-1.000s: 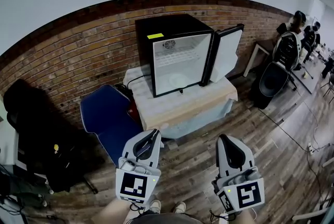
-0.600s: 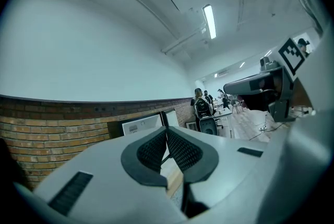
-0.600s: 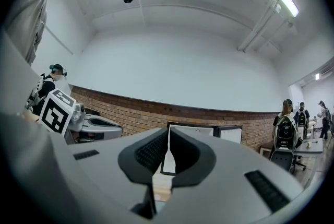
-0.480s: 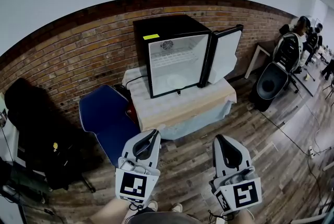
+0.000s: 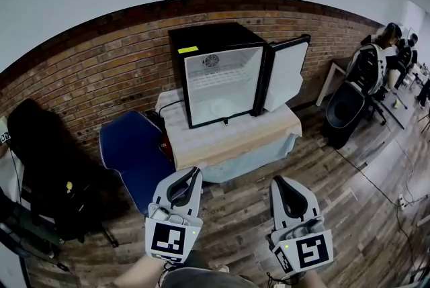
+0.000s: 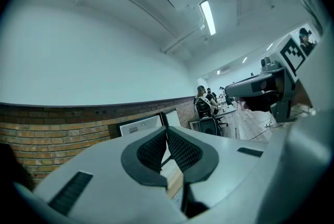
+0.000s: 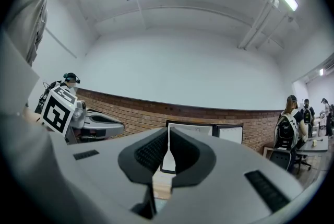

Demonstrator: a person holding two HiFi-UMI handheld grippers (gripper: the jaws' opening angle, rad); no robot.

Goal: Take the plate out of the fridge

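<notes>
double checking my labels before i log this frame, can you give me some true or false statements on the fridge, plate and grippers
The fridge door is shut. False: it stands open.
The plate lies inside the fridge. True.
The left gripper holds the plate. False: it is shut on nothing, short of the table.
The right gripper is shut and empty. True.
A blue chair stands beside the table. True.

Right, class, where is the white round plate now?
In the head view, upper centre, the white round plate lies on the floor of the open black mini fridge, under its wire shelf; the fridge stands on a cloth-covered table.
</notes>
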